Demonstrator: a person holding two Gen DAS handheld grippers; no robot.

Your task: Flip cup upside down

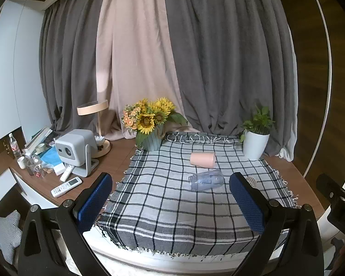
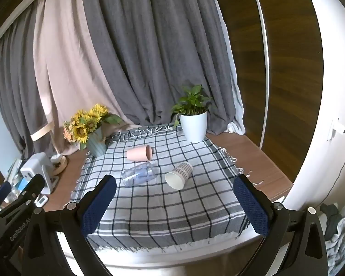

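Note:
Three cups lie on their sides on a checked cloth (image 2: 163,207). A pink cup (image 2: 139,153) lies farthest back, also in the left wrist view (image 1: 202,159). A clear bluish cup (image 2: 139,174) lies in front of it, also in the left wrist view (image 1: 205,180). A white paper cup with a dark pattern (image 2: 179,175) lies to the right, mouth toward me; in the left wrist view only a sliver of it (image 1: 251,179) shows behind the right finger. My left gripper (image 1: 172,201) and right gripper (image 2: 176,203) are both open and empty, held short of the cups.
A sunflower vase (image 2: 89,128) stands at the cloth's back left and a white potted plant (image 2: 194,119) at the back right. A projector (image 1: 74,148), lamp (image 1: 96,124), remotes (image 1: 66,186) and bottles crowd the desk's left. Curtains hang behind.

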